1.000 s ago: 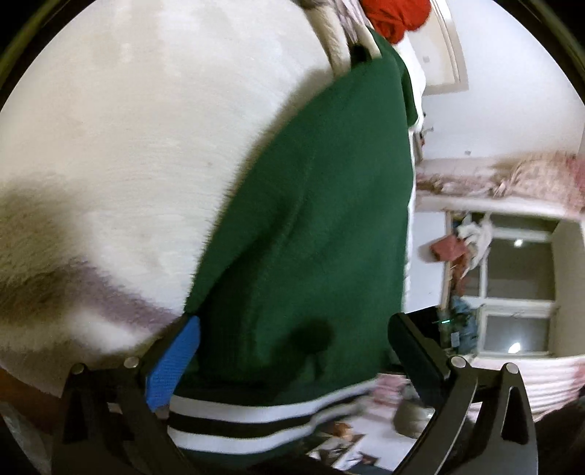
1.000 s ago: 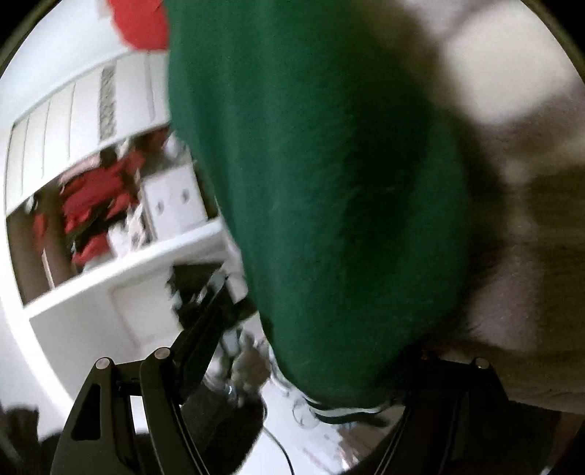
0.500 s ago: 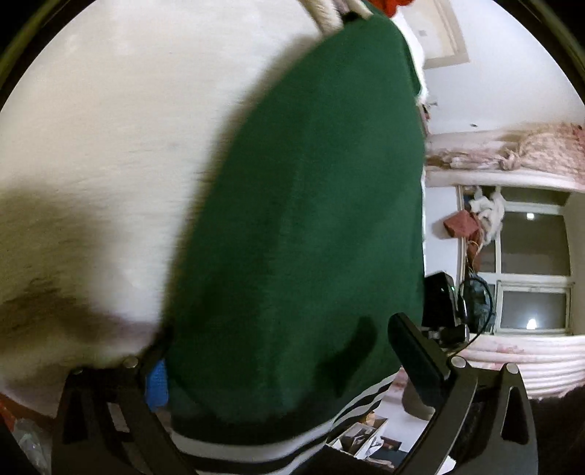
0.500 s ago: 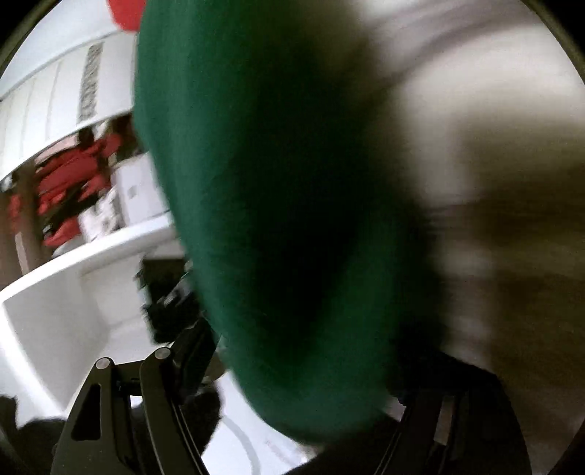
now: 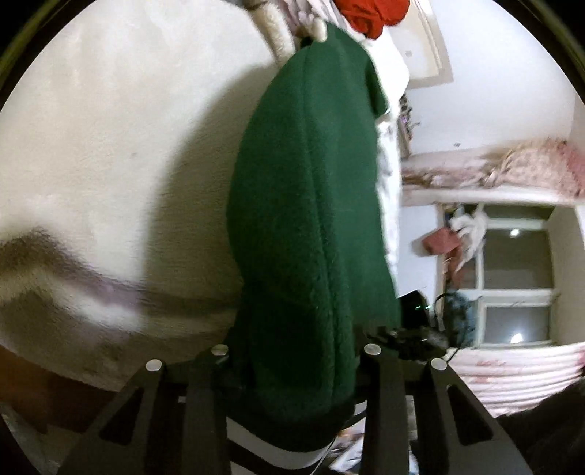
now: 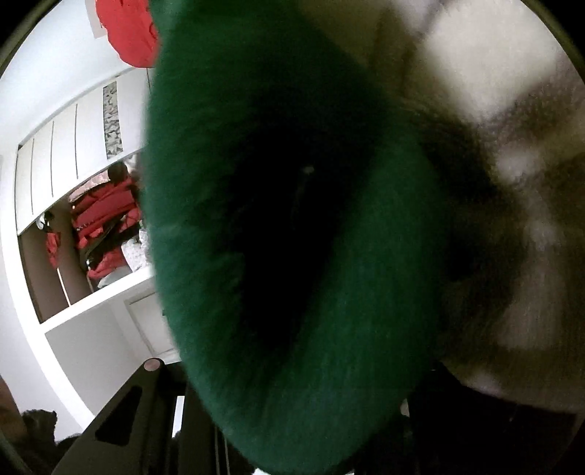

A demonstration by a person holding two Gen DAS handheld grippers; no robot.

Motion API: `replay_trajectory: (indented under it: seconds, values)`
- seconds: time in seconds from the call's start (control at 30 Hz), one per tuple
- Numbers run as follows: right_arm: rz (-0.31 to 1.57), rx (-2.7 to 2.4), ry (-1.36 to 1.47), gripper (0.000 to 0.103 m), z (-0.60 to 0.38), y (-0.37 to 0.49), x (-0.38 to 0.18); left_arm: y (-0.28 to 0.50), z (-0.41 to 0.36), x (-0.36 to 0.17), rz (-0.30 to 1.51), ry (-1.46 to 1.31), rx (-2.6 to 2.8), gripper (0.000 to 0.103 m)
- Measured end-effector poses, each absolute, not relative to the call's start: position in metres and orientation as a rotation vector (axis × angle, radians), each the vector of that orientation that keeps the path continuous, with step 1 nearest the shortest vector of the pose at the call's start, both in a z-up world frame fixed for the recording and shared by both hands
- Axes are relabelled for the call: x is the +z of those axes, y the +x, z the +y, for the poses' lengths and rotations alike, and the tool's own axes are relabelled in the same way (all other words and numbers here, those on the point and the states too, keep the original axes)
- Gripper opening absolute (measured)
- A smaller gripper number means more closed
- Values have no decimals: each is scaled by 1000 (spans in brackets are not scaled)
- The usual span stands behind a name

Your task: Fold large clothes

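Green fleece garment (image 5: 303,226), large, with a black-and-white striped hem band (image 5: 278,453) at its near end: gathered into a thick fold and running lengthwise away from the left wrist camera over a cream plush blanket (image 5: 109,146) with brown and mauve bands. Left tongs (image 5: 296,369): jaws have just been closing and now clamp the bunched green fleece at its striped end, cloth bulging out between and above both black arms. Right tongs (image 6: 292,420): jaws have likewise just been closing; the green fleece (image 6: 292,219) fills the middle of this view, blurred and in deep shadow, and passes down between the arms, where it is gripped; the right-hand arm is largely hidden by cloth. Red cloth item (image 5: 369,14): lies beyond the far end of the garment. Background, left view: window (image 5: 515,285) and a ledge with pinkish bedding (image 5: 512,168). Background, right view: white cupboard (image 6: 65,146) with an open shelf holding red clothing (image 6: 102,226).
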State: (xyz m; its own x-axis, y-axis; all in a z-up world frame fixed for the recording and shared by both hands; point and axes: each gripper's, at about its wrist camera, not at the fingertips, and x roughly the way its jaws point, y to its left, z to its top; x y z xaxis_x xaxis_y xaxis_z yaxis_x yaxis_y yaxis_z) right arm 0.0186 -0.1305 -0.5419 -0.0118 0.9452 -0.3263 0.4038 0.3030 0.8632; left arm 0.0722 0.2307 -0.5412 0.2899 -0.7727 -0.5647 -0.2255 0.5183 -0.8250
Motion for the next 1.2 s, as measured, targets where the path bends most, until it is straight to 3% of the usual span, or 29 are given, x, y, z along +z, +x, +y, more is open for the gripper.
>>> replay_trajectory:
  seconds: [0.23,0.5,0.7,0.9,1.2]
  values:
    - [1568,717,1255,29,-136,50,-483,104,229,-490,1176,-1060,-487,30]
    - [1533,740,1391,28,-184,128,-432,209,243,-461,1080,-1143,-513,30]
    - [1490,705,1435,28,-186,260,-408,319,247,-455,1238,-940,-468,30]
    - [1541,603,1462,28,-198,372,-437,404,240,-480,1337,-723,-480,31]
    - [1571,506,1646,31,-204,423,-507,460,230,-491,1297,-727,-497,34]
